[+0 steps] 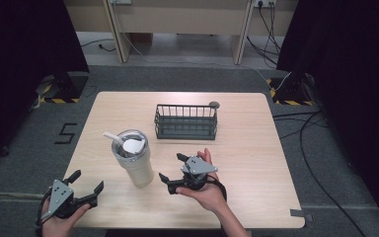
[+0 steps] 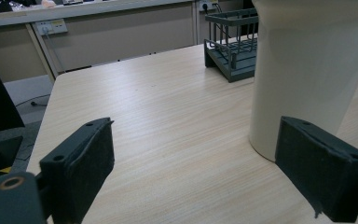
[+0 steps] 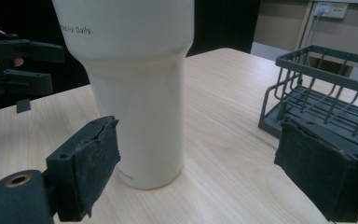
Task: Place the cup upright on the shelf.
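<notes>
The cream cup (image 3: 135, 84) has small dark print near its top reading "...t For Daily." (the start is cut off by the edge of the right gripper view). On the floor left of the counter there's a black "5" (image 1: 66, 133) marked on the carpet.

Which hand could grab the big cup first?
Probably the right gripper. Its open jaws point at the cream tumbler, whose body shows between them in the right gripper view. The left gripper, also open, sits lower-left at the table edge, the tumbler off to one side.
</notes>
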A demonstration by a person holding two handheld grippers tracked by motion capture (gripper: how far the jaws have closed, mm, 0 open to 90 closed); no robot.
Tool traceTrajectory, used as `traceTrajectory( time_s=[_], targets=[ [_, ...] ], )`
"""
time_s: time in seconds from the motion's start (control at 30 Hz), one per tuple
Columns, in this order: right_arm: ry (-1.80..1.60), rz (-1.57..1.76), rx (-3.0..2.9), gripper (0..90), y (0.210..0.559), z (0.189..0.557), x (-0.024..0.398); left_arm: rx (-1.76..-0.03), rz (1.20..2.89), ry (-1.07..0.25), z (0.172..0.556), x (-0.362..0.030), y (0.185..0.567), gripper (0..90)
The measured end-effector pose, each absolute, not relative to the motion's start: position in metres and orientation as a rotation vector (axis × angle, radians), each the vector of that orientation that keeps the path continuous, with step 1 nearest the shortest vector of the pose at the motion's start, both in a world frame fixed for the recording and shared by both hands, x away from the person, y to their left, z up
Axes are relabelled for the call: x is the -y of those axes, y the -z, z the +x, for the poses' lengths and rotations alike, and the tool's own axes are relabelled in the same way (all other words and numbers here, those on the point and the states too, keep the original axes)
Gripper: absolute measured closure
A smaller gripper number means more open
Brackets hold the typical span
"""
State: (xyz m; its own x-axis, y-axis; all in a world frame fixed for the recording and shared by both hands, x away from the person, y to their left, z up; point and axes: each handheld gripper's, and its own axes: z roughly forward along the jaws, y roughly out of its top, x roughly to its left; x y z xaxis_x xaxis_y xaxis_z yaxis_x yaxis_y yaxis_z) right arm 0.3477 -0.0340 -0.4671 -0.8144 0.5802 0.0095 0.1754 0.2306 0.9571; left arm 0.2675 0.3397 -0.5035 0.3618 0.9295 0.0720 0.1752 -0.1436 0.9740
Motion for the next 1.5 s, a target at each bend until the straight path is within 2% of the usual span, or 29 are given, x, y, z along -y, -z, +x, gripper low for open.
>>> traceTrajectory(
  time_s=[0.63,1.5],
  targets=[
    [-1.644,0.625,-2.227,11.8,0.472,0.355,-0.015,-1.012,1.584,-0.915,0.267,-0.341,0.502,11.2],
    [-1.681,0.606,-2.227,5.7,0.489,0.369,-0.052,-0.999,1.585,-0.909,0.267,-0.34,0.502,11.2]
  ],
)
